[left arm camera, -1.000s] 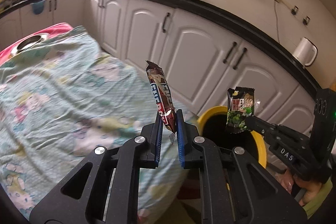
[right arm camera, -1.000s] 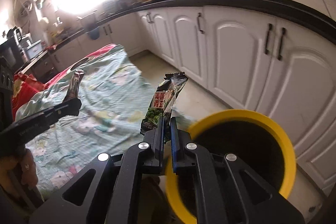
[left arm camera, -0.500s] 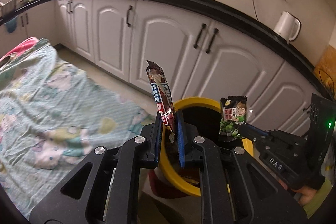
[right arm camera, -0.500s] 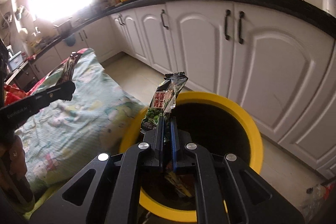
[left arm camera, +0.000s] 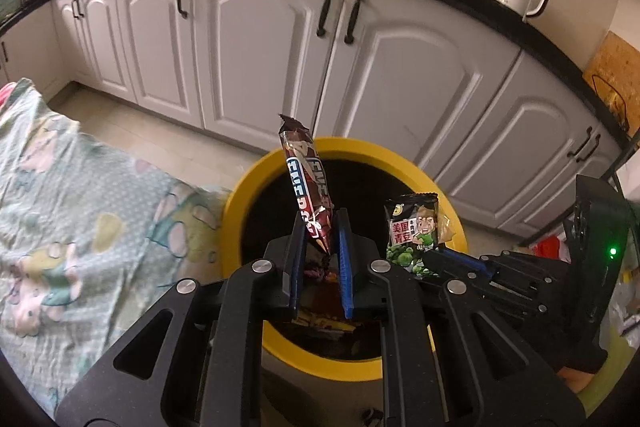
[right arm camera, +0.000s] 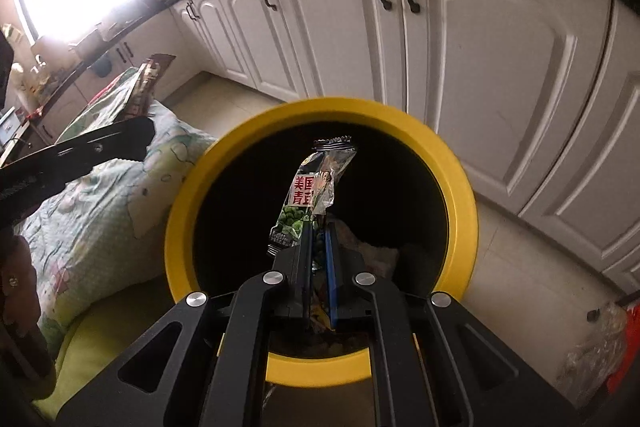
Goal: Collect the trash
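- My left fingers [left arm camera: 307, 259] are clamped on the lower end of a brown candy bar wrapper [left arm camera: 307, 187], which stands upright over the mouth of the yellow trash bin [left arm camera: 240, 195].
- My right fingers [right arm camera: 308, 267] are pinched tight on a green pea snack packet [right arm camera: 310, 199], held above the dark opening of the same bin [right arm camera: 460, 195].
- The bin stands on the floor just beside a bed's patterned sheet [left arm camera: 80, 195], with white cabinets [left arm camera: 260, 47] behind it.

The yellow bin's [right arm camera: 460, 179] near rim is covered by the right claw [right arm camera: 319, 247]; its dark contents cannot be made out.
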Motion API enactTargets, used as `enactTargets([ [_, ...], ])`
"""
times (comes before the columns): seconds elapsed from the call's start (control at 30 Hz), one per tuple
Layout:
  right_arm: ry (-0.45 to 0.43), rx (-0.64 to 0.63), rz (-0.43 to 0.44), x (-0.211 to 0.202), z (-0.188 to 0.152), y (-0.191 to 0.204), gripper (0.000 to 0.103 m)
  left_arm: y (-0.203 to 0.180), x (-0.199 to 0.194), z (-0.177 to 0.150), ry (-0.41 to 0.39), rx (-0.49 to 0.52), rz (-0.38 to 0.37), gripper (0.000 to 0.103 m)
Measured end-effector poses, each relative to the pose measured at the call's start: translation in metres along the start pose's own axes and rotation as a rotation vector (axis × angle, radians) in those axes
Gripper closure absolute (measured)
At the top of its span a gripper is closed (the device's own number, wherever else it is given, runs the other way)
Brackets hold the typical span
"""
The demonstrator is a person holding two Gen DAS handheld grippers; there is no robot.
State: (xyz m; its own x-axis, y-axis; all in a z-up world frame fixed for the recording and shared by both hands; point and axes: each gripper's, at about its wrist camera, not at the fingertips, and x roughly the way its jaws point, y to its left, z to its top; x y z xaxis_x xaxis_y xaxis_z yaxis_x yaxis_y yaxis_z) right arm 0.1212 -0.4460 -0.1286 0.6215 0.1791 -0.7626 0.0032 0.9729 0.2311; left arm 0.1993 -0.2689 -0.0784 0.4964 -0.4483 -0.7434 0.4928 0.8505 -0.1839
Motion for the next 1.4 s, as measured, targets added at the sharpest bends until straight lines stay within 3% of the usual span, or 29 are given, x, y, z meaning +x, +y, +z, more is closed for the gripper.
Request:
enactTargets([
  [0.1, 0.010, 0.007, 0.003, 0.002, -0.003, -0.002, 0.096, -0.002, 0.007, 0.001, 0.009, 0.006, 0.009, 0.090],
  [0.17, 0.018, 0.011, 0.004, 0.004, -0.004, -0.004, 0.095, -0.001, 0.011, 0.002, 0.020, 0.002, 0.008, 0.078],
  [0.23, 0.025, 0.013, 0.001, 0.005, -0.006, -0.004, 0.082, -0.001, 0.014, 0.003, 0.028, 0.001, 0.010, 0.071],
  [0.3, 0.022, 0.018, 0.000, 0.005, -0.007, -0.006, 0.078, 0.000, 0.015, 0.003, 0.038, 0.000, 0.021, 0.062],
  [0.37, 0.022, 0.025, -0.008, 0.004, -0.008, -0.008, 0.076, 0.003, 0.014, 0.003, 0.041, -0.009, 0.028, 0.049],
  [0.4, 0.019, 0.030, -0.014, 0.003, -0.008, -0.010, 0.070, 0.005, 0.012, 0.003, 0.042, -0.020, 0.033, 0.045],
  [0.47, 0.005, 0.039, -0.025, -0.001, -0.007, -0.011, 0.060, 0.011, 0.006, 0.003, 0.038, -0.039, 0.042, 0.026],
  [0.57, -0.027, 0.034, -0.058, -0.011, -0.003, -0.009, 0.047, 0.021, -0.009, 0.003, 0.007, -0.061, 0.064, 0.013],
  [0.63, -0.056, 0.040, -0.073, -0.021, 0.000, -0.005, 0.030, 0.028, -0.019, 0.003, -0.014, -0.073, 0.076, 0.011],
  [0.73, -0.111, 0.037, -0.089, -0.037, 0.008, 0.004, 0.016, 0.040, -0.041, 0.000, -0.058, -0.081, 0.120, 0.011],
  [0.87, -0.200, 0.015, -0.114, -0.061, 0.021, 0.027, 0.006, 0.052, -0.070, -0.006, -0.112, -0.089, 0.188, 0.011],
  [1.1, -0.317, 0.013, -0.083, -0.109, 0.034, 0.092, 0.006, 0.084, -0.133, -0.023, -0.223, -0.151, 0.265, 0.011],
  [1.27, -0.326, 0.035, -0.058, -0.120, 0.012, 0.136, 0.006, 0.099, -0.170, -0.043, -0.277, -0.156, 0.304, 0.011],
  [1.4, -0.382, -0.050, -0.078, -0.126, -0.010, 0.170, 0.006, 0.107, -0.194, -0.066, -0.315, -0.142, 0.327, 0.011],
])
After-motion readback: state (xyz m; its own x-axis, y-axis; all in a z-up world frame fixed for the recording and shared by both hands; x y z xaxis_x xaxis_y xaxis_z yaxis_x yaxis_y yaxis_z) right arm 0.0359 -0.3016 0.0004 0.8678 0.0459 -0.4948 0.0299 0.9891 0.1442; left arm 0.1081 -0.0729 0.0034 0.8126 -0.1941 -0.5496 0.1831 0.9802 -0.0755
